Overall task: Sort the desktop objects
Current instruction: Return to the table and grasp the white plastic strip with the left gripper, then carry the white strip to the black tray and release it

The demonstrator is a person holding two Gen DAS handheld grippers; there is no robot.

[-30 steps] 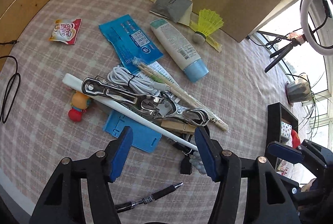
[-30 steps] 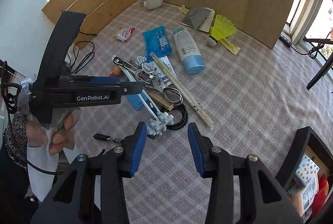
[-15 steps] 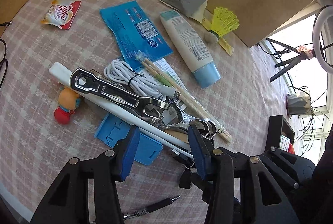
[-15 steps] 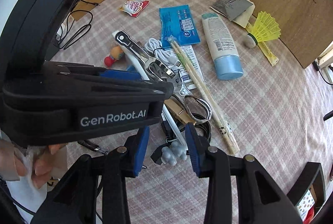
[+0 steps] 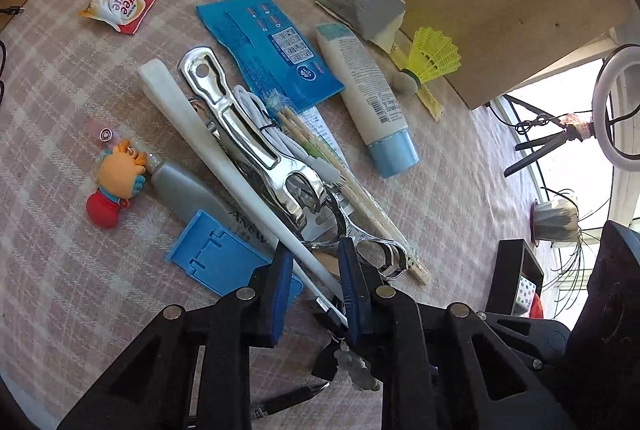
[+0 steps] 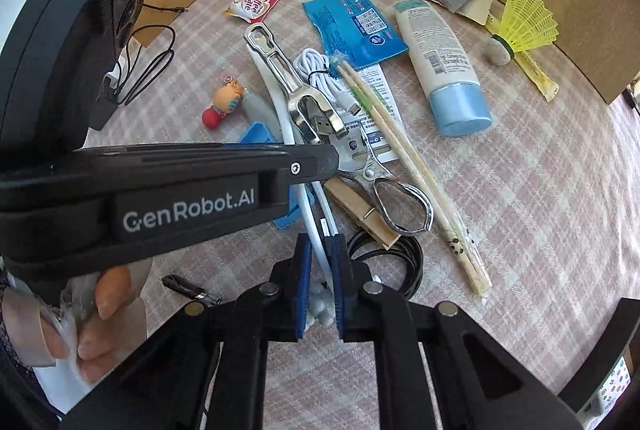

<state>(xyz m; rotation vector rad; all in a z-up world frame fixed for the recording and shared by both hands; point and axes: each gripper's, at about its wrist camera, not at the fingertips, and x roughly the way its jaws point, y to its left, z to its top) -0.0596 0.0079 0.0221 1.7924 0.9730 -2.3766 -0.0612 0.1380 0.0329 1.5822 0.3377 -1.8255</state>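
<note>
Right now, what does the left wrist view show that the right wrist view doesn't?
Only the left wrist: the ring light and potted plant by the window. Only the right wrist: the person's hand. Both: the white stick with the right gripper shut on it, the shiny metal tool and the yellow shuttlecock.

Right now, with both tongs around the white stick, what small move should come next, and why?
Probably squeeze the right tongs fully shut on the white stick: its thin end sits between nearly closed jaws, contact unclear. The left tongs straddle it loosely, and the metal tool lies against it.
</note>
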